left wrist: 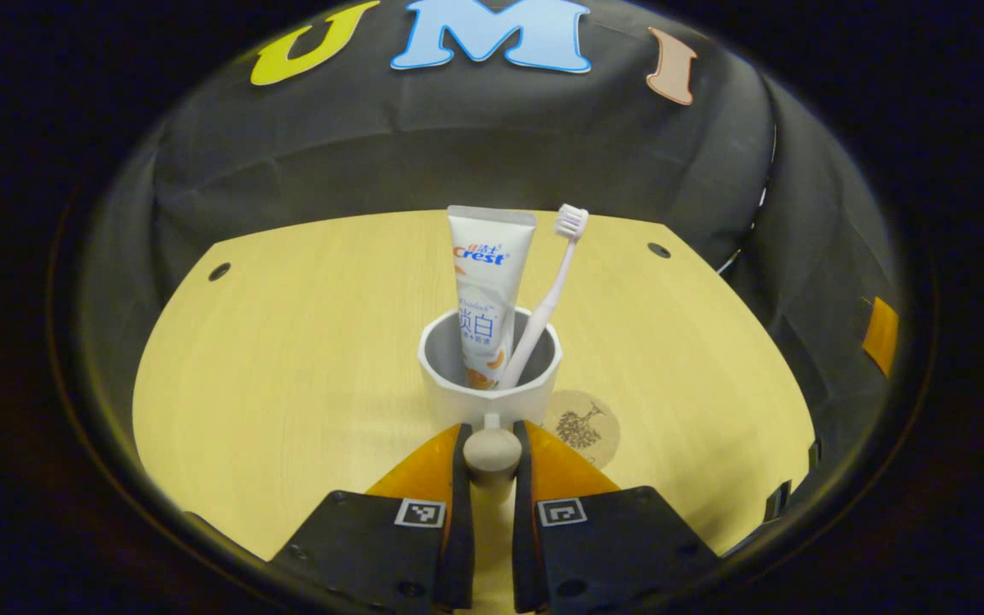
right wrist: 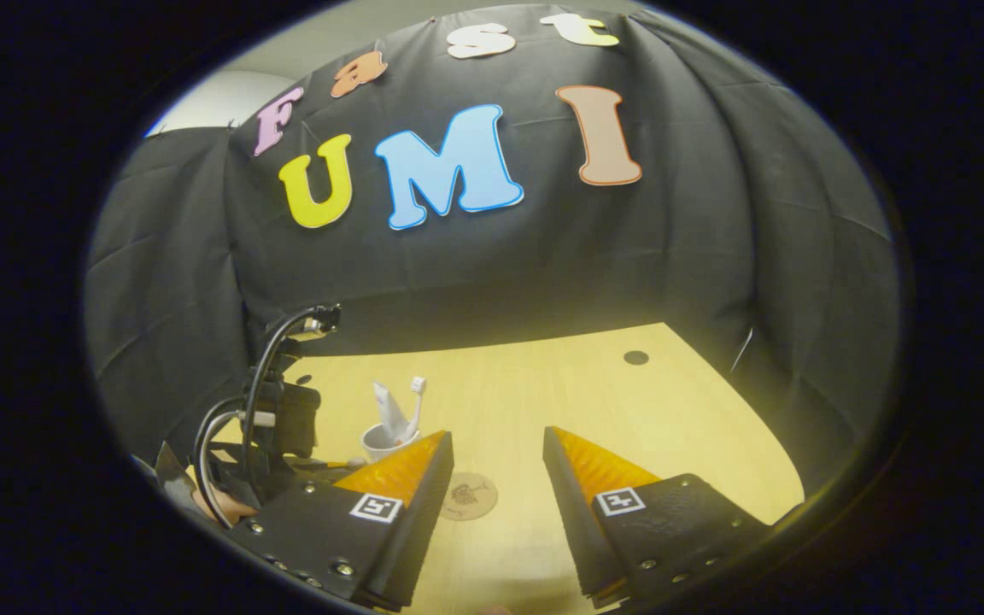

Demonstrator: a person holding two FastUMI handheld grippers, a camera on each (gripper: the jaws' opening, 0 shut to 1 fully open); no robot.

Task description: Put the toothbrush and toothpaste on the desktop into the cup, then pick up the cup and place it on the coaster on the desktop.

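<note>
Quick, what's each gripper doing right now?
Left gripper: shut on the cup's handle, toothpaste and toothbrush inside the cup.
Right gripper: open, holding nothing.

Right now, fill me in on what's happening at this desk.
The left gripper has its jaws closed on the handle knob of the white cup, which already holds the toothpaste and toothbrush. The cup stands on the desktop beside the coaster, not on it. The right gripper hangs open above the desk, holding nothing.
</note>
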